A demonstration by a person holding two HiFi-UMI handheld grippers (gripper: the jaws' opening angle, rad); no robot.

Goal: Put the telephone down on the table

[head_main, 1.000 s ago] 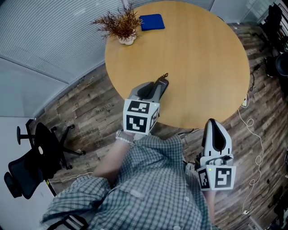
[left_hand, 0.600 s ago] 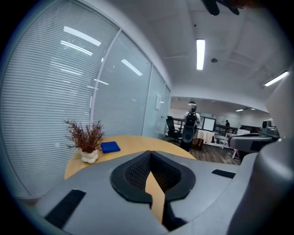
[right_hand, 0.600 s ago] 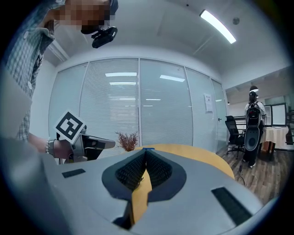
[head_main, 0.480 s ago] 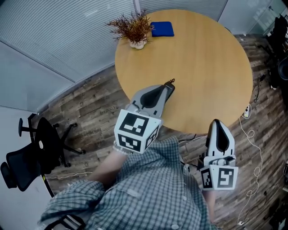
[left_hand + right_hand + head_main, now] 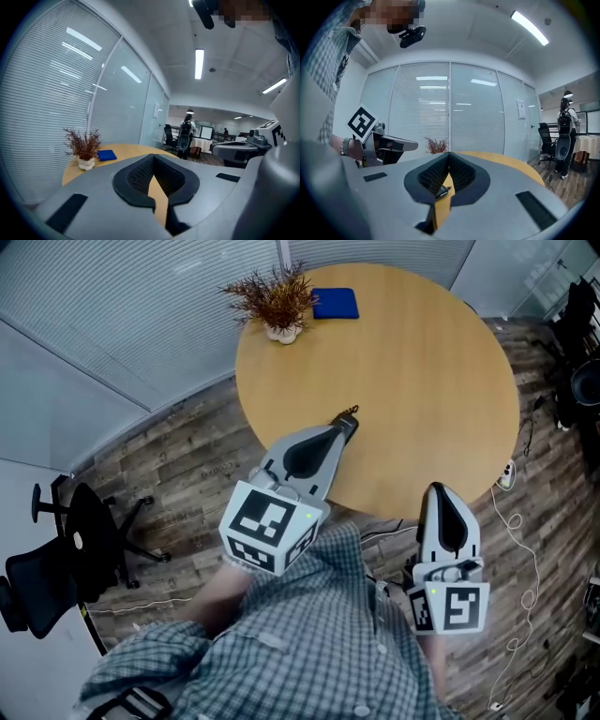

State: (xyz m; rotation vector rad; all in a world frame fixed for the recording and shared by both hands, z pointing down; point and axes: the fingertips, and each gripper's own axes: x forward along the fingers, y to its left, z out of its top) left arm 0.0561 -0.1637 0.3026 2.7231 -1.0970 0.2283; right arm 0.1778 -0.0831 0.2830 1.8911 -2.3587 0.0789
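Observation:
The telephone [image 5: 350, 413], a small dark handset with a curly bit at its end, lies on the round wooden table [image 5: 422, 362] near its front edge. My left gripper [image 5: 345, 424] hovers just on my side of it, shut and empty, its tip partly hiding the phone. In the left gripper view the left gripper [image 5: 153, 157] shows only table between its pads. My right gripper [image 5: 441, 491] hangs off the table's front edge, shut with nothing in it. Past the closed tips of the right gripper [image 5: 449, 153], the phone [image 5: 442, 190] shows on the tabletop.
A dried plant in a white pot [image 5: 279, 306] and a flat blue pad [image 5: 336, 303] sit at the table's far side. A black office chair [image 5: 56, 559] stands at the left on the wooden floor. Cables [image 5: 525, 521] trail at the right. A person [image 5: 186, 136] stands far off.
The left gripper has lifted and drawn back toward me, so its marker cube looks larger. The phone stays on the table by its tip. The right gripper has barely moved.

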